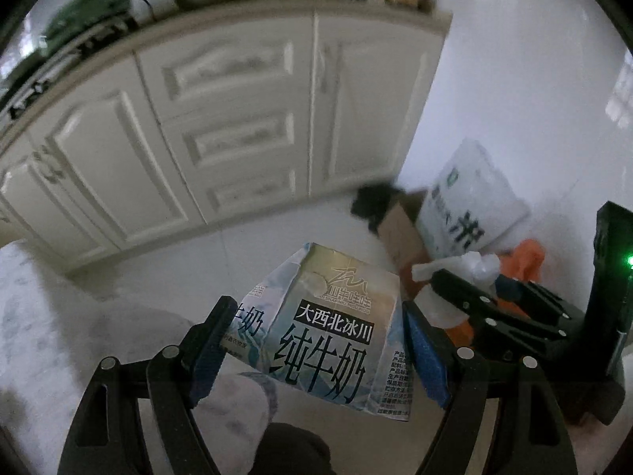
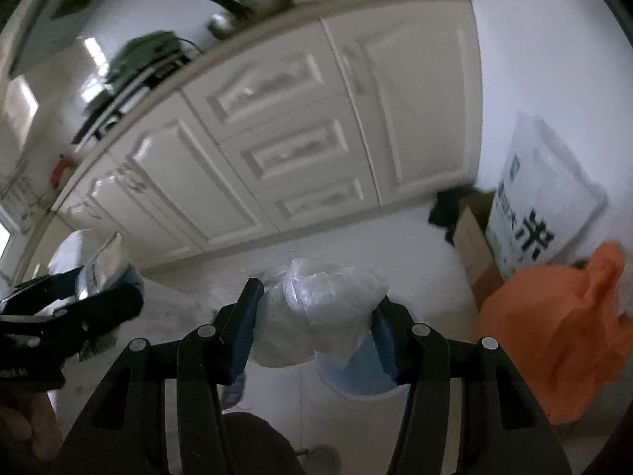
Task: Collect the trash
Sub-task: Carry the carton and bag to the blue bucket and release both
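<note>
My left gripper is shut on a crumpled milk carton with blue-white print and black Chinese letters, held above the floor. My right gripper is shut on a bunched clear plastic bag with white contents. The right gripper with its bag also shows in the left wrist view at the right. The left gripper shows at the left edge of the right wrist view. An orange plastic bag lies on the floor at the right, also in the left wrist view.
White kitchen cabinets stand ahead. A brown cardboard box and a white rice sack stand in the corner by the wall. A light blue round object lies below the right gripper. A pale rug covers the floor at left.
</note>
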Demonstrator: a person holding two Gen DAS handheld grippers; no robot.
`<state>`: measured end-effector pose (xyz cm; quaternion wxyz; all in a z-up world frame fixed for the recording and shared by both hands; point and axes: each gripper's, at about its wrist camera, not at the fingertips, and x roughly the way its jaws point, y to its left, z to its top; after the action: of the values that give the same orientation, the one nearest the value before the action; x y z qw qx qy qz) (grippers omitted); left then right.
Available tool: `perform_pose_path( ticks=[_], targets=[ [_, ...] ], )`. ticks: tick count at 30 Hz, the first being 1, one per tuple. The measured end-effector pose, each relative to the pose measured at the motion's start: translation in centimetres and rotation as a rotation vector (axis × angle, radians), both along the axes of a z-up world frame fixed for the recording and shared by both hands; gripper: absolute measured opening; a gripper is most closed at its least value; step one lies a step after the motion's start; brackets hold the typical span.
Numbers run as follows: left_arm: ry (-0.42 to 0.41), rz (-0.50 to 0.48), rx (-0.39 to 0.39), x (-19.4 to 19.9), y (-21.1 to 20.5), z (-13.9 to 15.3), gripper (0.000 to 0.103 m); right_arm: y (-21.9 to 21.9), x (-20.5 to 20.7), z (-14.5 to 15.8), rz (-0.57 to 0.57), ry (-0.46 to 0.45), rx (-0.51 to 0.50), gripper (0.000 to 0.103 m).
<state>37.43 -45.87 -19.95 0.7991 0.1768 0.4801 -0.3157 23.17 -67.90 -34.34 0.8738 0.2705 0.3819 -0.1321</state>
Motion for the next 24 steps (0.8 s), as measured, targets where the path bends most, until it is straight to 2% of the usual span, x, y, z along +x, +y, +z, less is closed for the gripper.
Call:
perform_pose_path(
  ticks=[7,10,11,13,15,18,19,24],
  targets=[
    [0.109,0.001,0.117,6.1,-6.8,-7.5,0.078,-3.5,2.1,-6.8,-0.038,0.101,0.114,0.055],
    [0.128,0.002,0.164,7.3,-8.5,-9.2,0.078,-4.6,2.6,-9.3,-0.059,0.132,0.167,0.058],
    [0.139,0.003,0.185,7.8,-9.1,-9.7,0.081,-4.8,2.7,-9.8,-0.067,0.140,0.175,0.060],
    [0.132,0.009,0.207,7.7,-9.5,-9.9,0.090,-5.1,2.8,-10.6,-0.083,0.149,0.195,0.077],
    [0.113,0.017,0.207,7.3,-9.9,-10.0,0.099,-5.2,2.6,-11.0,-0.097,0.147,0.204,0.083],
    [0.087,0.036,0.207,7.7,-10.9,-9.8,0.100,-5.3,2.0,-11.1,-0.126,0.151,0.201,0.100],
    [0.081,0.045,0.204,8.0,-11.0,-9.5,0.100,-5.3,1.7,-11.1,-0.134,0.151,0.203,0.103],
    [0.013,0.063,0.176,7.2,-10.7,-6.8,0.100,-4.9,0.2,-9.8,-0.169,0.163,0.179,0.103]
  ],
)
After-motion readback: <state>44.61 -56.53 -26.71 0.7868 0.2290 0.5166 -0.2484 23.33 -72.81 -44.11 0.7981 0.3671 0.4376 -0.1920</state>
